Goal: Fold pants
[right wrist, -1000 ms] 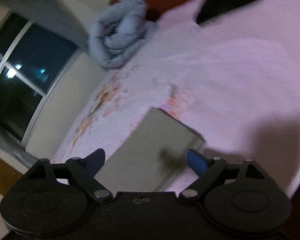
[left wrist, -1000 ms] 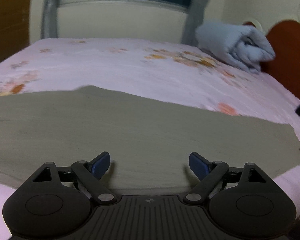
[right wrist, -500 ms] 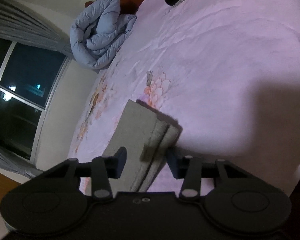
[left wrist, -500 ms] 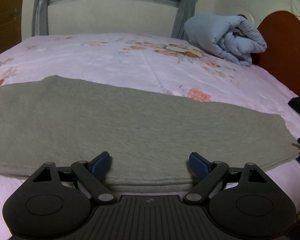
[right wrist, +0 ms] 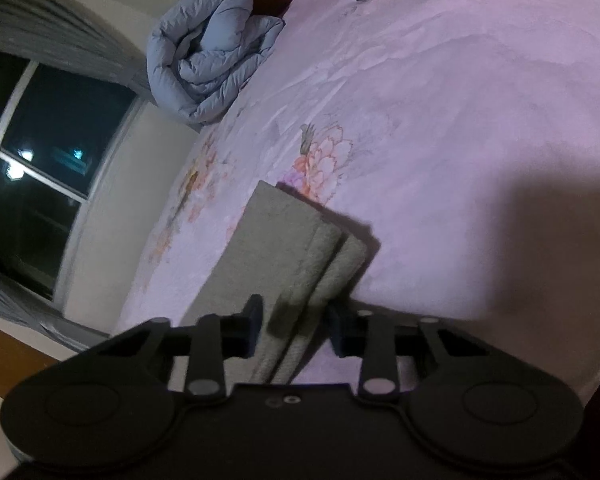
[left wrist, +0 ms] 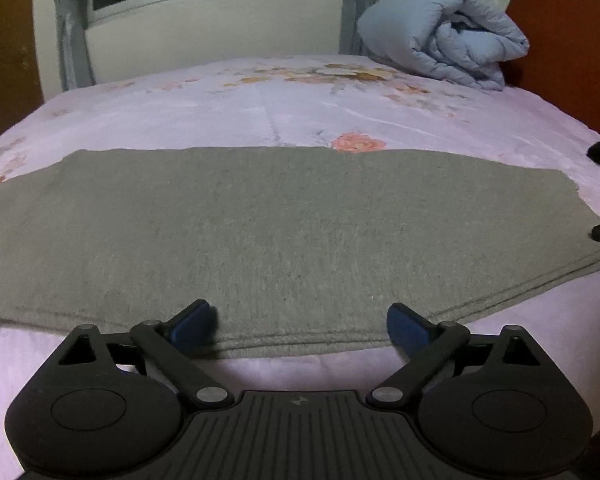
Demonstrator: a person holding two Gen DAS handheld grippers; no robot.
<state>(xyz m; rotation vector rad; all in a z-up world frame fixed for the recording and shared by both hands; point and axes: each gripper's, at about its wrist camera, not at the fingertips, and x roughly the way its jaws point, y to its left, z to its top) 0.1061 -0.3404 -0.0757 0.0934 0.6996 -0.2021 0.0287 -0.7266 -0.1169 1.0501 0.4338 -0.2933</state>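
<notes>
From the left wrist, the left gripper [left wrist: 298, 326] tilts down over the near edge of the grey pants [left wrist: 284, 232], which lie flat and folded lengthwise across the pink floral bed [left wrist: 180, 112]; its jaws have just been opening and stand wide, holding nothing. From the right wrist, the right gripper [right wrist: 296, 330] is rolled sideways at the pants' [right wrist: 276, 248] layered end, its jaws have just been closing, with the layers between them; whether they press I cannot tell.
</notes>
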